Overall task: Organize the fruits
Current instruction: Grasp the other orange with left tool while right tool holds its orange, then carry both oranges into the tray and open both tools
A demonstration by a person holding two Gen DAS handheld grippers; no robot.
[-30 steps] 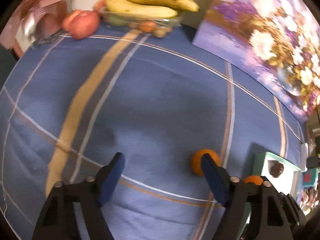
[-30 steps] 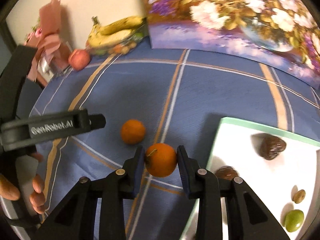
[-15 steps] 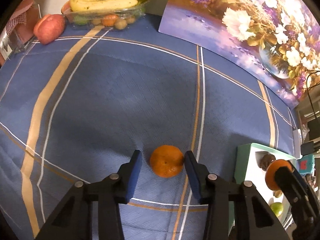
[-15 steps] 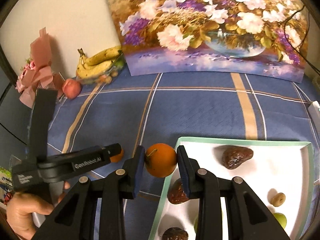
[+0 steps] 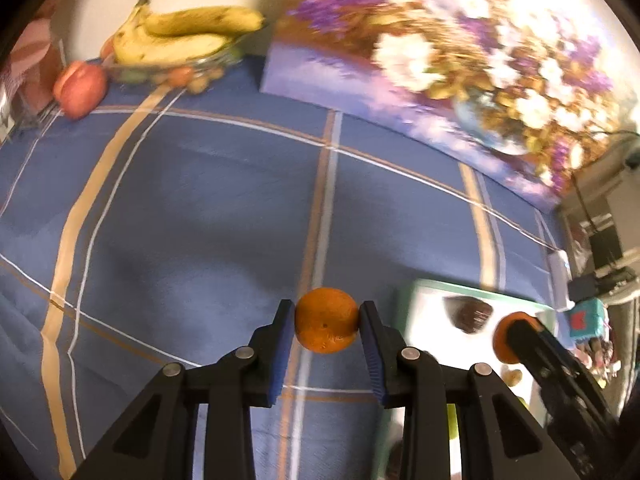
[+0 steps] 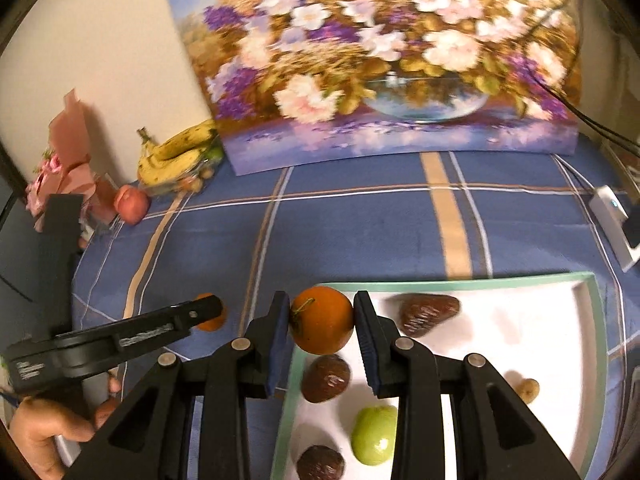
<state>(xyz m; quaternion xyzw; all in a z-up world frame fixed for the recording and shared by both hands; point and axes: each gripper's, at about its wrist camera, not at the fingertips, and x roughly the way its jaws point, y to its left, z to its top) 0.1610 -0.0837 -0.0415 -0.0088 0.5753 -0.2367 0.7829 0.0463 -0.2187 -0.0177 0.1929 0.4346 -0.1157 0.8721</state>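
A small orange (image 5: 326,322) sits between the blue pads of my left gripper (image 5: 327,305). Its jaws are closing and both pads touch the fruit, just above the blue checked tablecloth (image 5: 200,220). My right gripper (image 6: 321,295) is shut on a stemmed orange (image 6: 322,322), held over the near-left corner of the white, green-rimmed tray (image 6: 460,280). The tray holds several dark brown fruits (image 6: 430,314), a green fruit (image 6: 374,434) and a small tan one (image 6: 528,390). In the right wrist view the left gripper (image 6: 208,312) shows at the left, with a person's hand (image 6: 40,432) on it.
A clear dish with bananas (image 5: 180,40) and small fruits stands at the back left, with a red apple (image 5: 80,88) beside it. A flower painting (image 6: 380,60) leans against the wall. A pink bouquet (image 6: 64,160) is far left and a white device (image 6: 612,216) far right.
The left gripper came over the small orange and closed its pads onto it. The right gripper carried the stemmed orange up and right, from the cloth to over the tray's corner.
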